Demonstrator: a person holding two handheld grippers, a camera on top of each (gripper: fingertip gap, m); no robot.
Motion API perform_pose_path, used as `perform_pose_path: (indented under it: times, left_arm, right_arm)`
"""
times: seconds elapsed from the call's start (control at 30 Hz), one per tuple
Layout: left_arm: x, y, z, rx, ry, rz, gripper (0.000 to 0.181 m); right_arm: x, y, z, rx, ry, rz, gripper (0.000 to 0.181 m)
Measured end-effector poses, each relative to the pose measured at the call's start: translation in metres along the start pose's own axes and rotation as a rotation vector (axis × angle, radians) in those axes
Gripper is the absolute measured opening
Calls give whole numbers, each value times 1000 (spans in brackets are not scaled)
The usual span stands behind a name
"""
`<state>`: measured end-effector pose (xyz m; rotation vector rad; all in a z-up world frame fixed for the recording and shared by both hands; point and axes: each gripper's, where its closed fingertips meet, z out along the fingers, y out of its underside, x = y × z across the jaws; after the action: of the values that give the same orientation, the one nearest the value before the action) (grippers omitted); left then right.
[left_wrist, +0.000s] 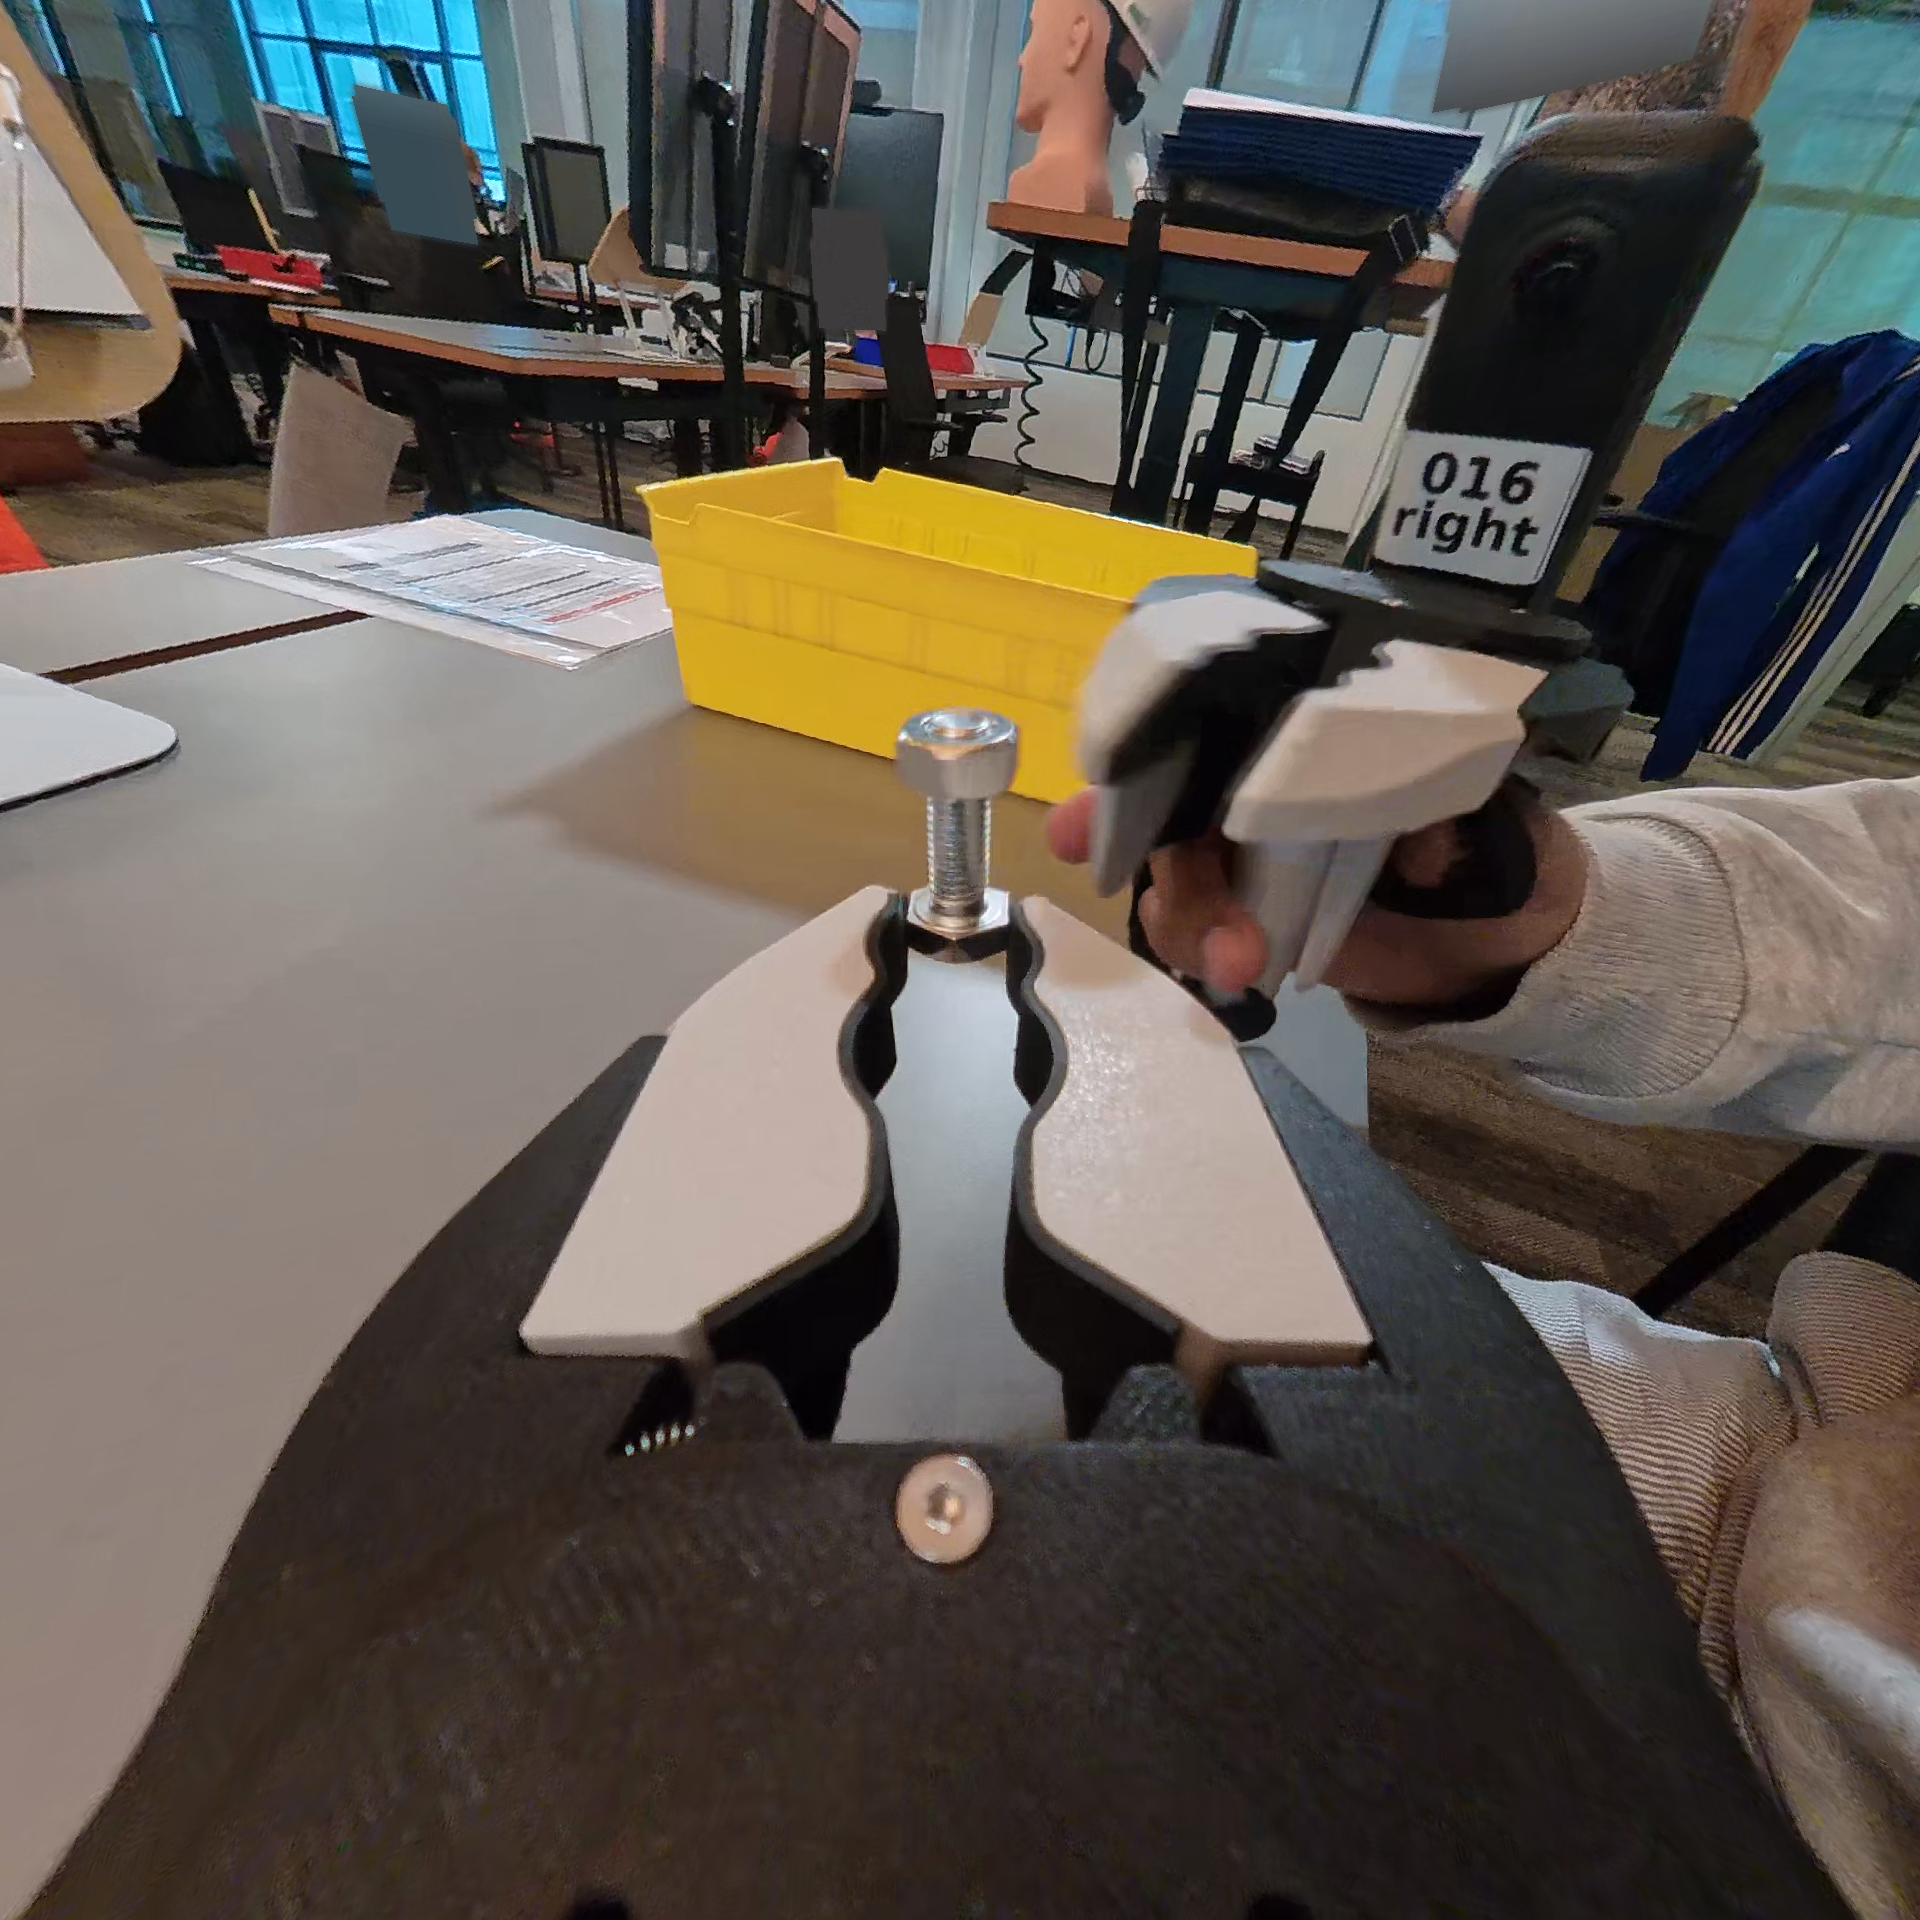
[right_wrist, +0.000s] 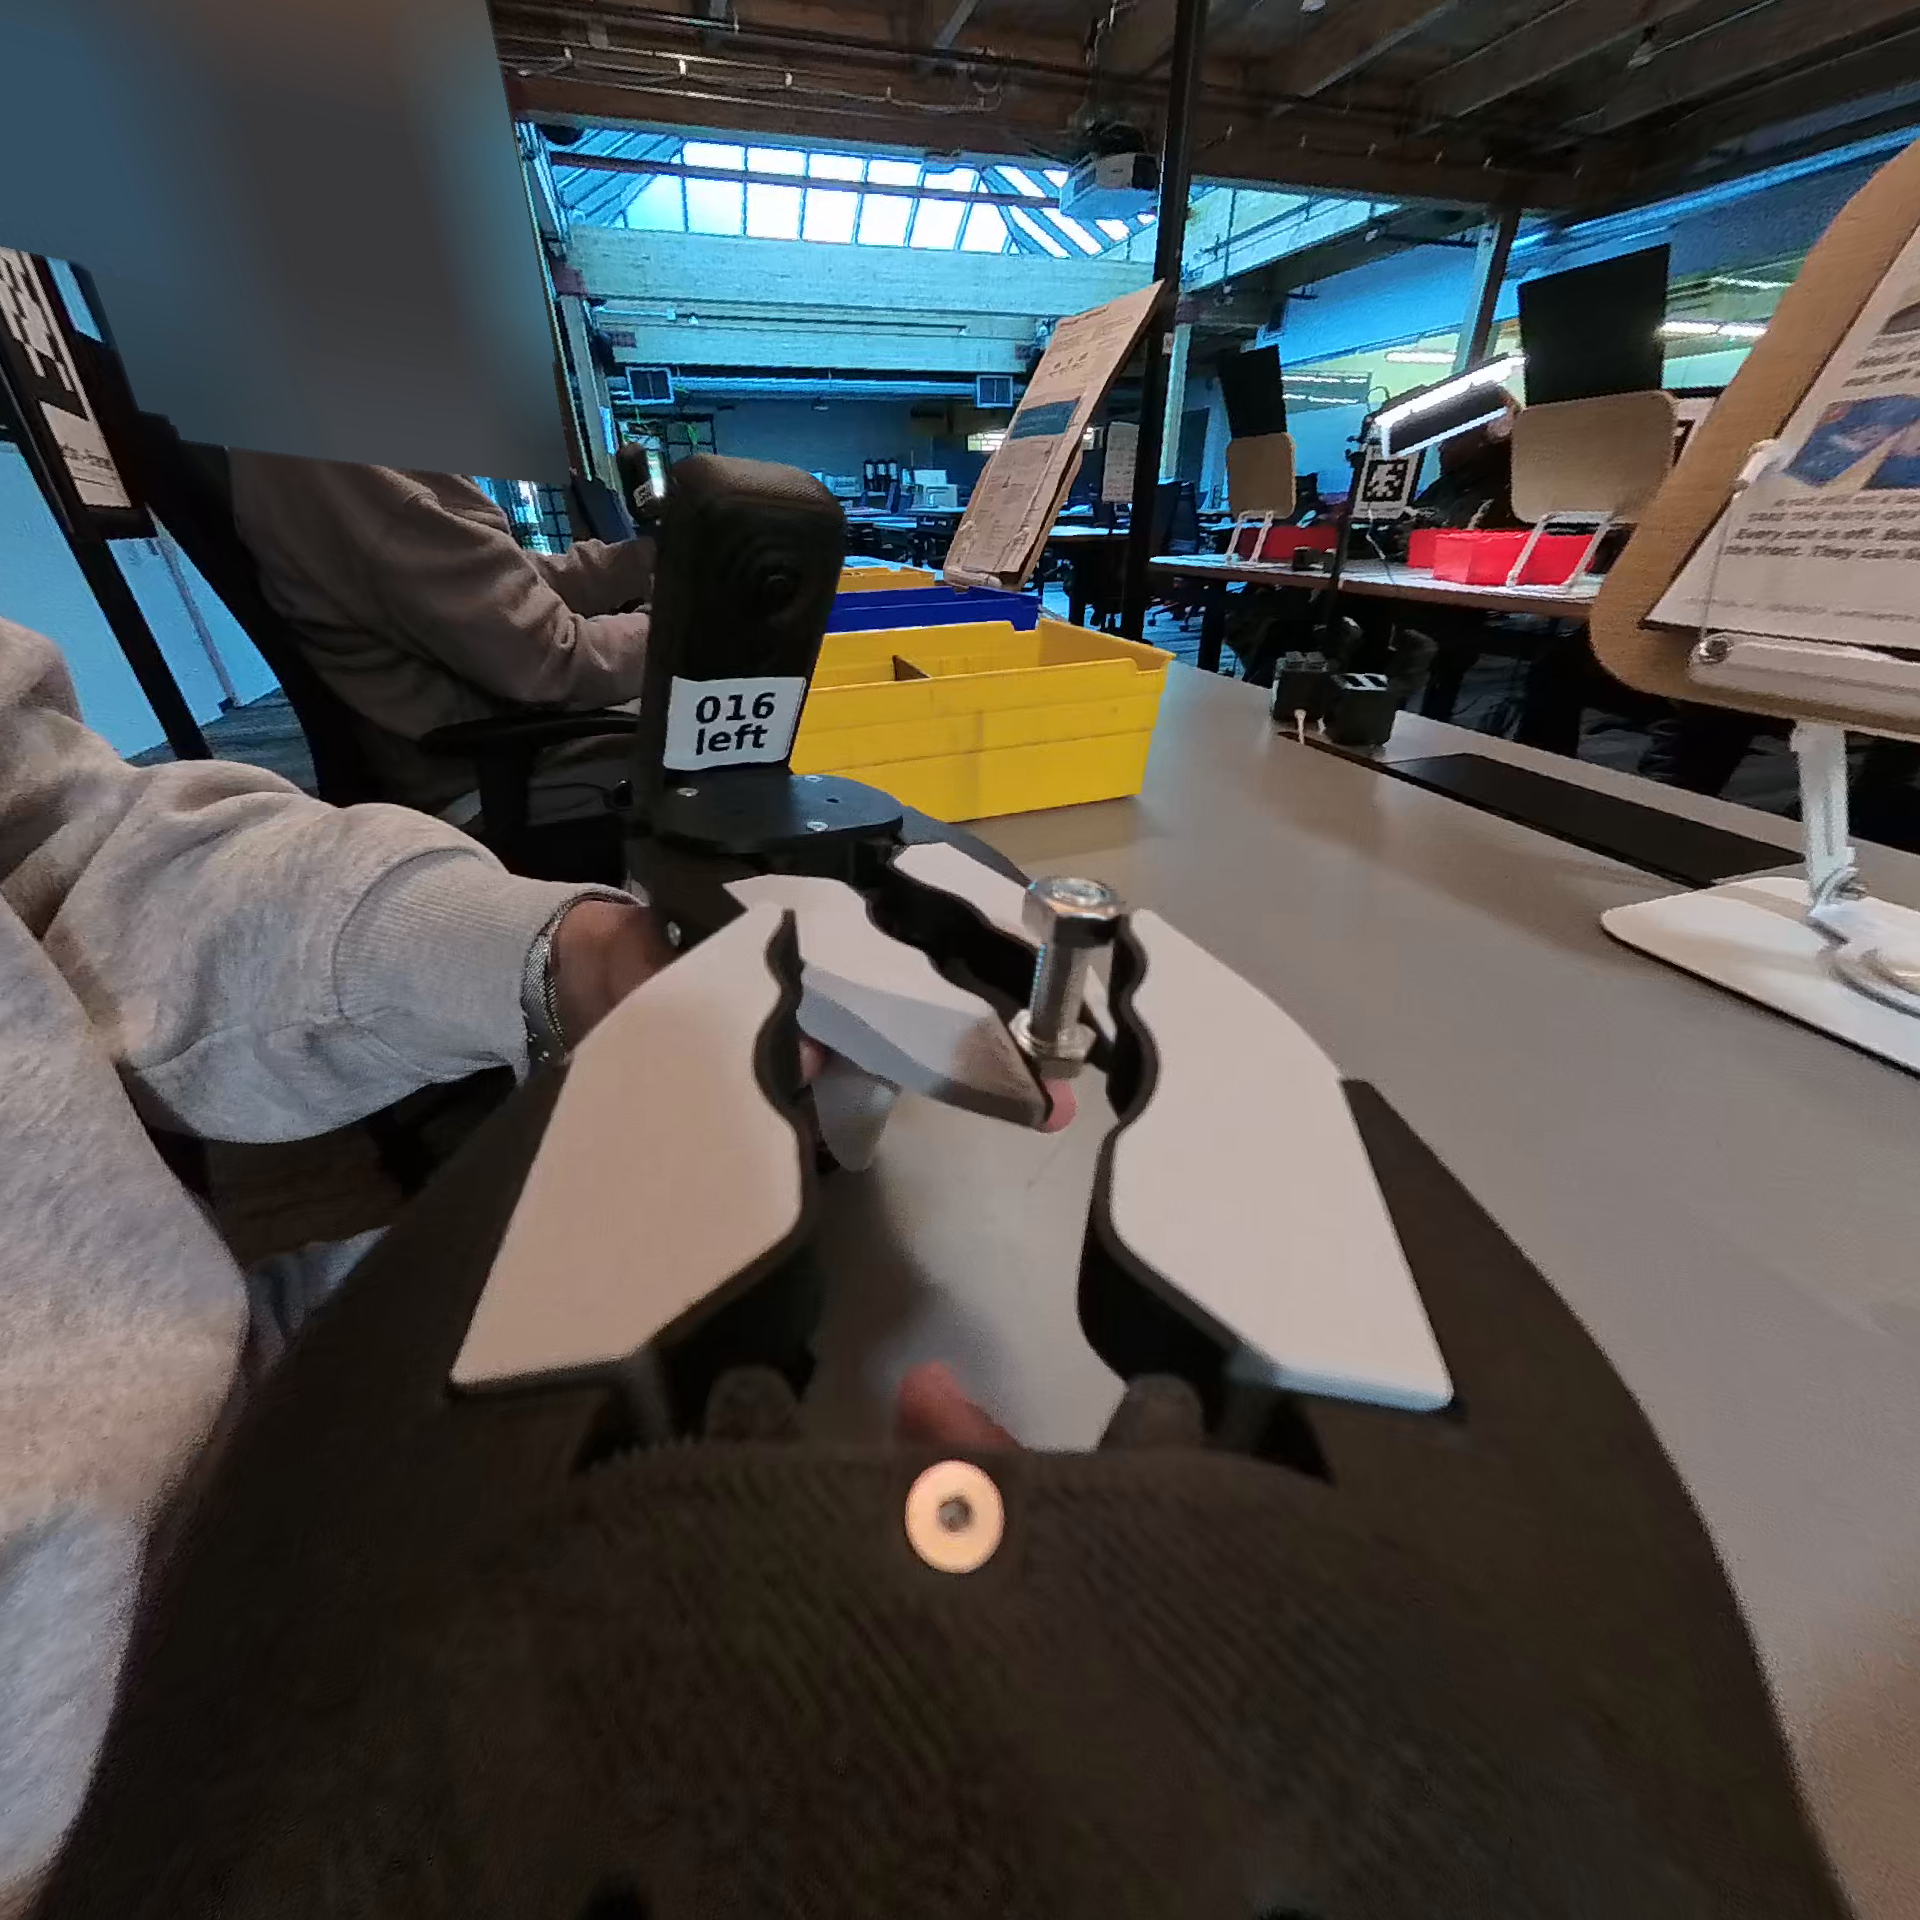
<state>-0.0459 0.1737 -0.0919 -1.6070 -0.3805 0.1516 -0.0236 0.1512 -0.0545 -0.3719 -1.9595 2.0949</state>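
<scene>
Left wrist view: left gripper (left_wrist: 956, 920) has its 2 fingertips pinched on a hex nut (left_wrist: 955, 916) threaded on the lower end of a silver bolt (left_wrist: 956, 805). Bolt stands upright, head on top, held above the grey table (left_wrist: 364, 831). Right gripper (left_wrist: 1205, 914) hangs just to the right of the bolt, tips pointing down, not touching it; its 2 fingers look spread with a gap between them. A hand (left_wrist: 1351, 914) in a grey sleeve holds its grip. Yellow bin (left_wrist: 883, 613) sits on the table behind the bolt, a laminated sheet (left_wrist: 447, 582) to its left.

Right wrist view: right gripper (right_wrist: 956, 997) is spread wide, nothing between its tips. The bolt (right_wrist: 1070, 966) shows just inside the right-hand fingertip; cannot tell if they touch. Left gripper (right_wrist: 1023, 1049) comes in from the left, clamped on the nut (right_wrist: 1055, 1037) at the bolt's base. Yellow bin (right_wrist: 987, 727) is behind, with a blue bin (right_wrist: 925, 608) past it. A document stand (right_wrist: 1766, 935) is on the table at far right.
</scene>
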Motion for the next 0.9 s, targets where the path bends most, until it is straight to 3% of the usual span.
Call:
perform_pose_path:
  times: [0.03,0.07,0.1,0.23,0.37,0.53,0.6,0.67,0.9]
  left_arm:
    - [-1,0,0,0,0,-5,19]
    - [0,0,0,1,2,-5,19]
    - [0,0,0,2,2,-2,19]
    - [2,1,1,-8,3,16,19]
    - [2,1,1,-9,7,14,19]
    - [2,1,1,-13,8,15,19]
    - [2,1,1,-13,4,13,19]
    - [2,1,1,-13,5,16,19]
    - [4,3,3,-26,7,32,19]
  right_arm:
    - [-1,-1,-2,-5,-6,-1,46]
    - [-3,-2,-5,-4,-30,-1,19]
    - [-3,-5,-6,7,-31,13,12]
    - [11,-12,-7,77,59,20,49]
    - [12,-7,-3,51,75,-4,60]
    - [6,1,3,10,49,-1,63]
    - [0,-1,0,-2,15,27,48]
    - [-5,-9,-7,11,-33,68,7]
    - [19,-11,-13,68,66,94,37]
